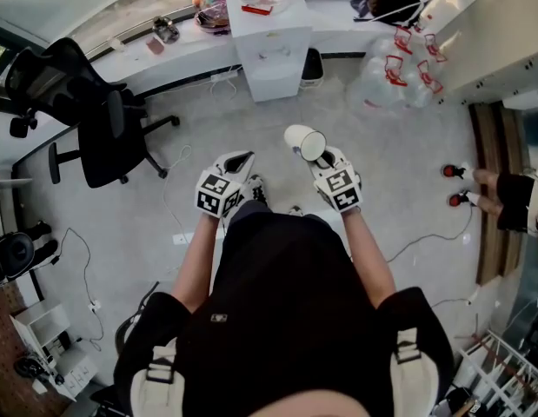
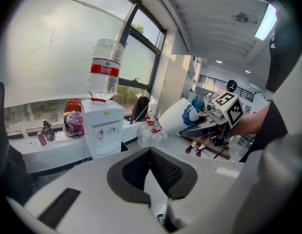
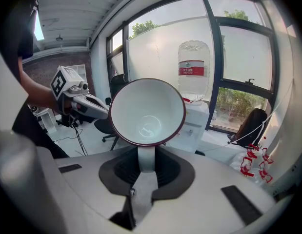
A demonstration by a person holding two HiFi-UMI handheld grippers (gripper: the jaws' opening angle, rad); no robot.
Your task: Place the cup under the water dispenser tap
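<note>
Right gripper jaws are pinched on the handle of the cup, with nothing else between them.

Cup: one, white with a dark red rim, empty, held in the air in front of the person and clear of any surface. Its mouth faces back toward the holder and its base points ahead, so its long axis runs roughly along the gripper and not upright (in my judgement it needs righting before it can stand under a tap).

Water dispenser: one, white, directly ahead of the cup and well apart from it across open floor. One inverted bottle sits on top. Two taps are on the front face, with no vessel seen beneath them.

Left gripper: jaws pressed together, empty, carried beside the right and no nearer the dispenser. The right hand is the one placed to deliver.

Outward: a desk along the window, one office chair to the left, and a cluster of empty bottles to the right (count unclear).
</note>
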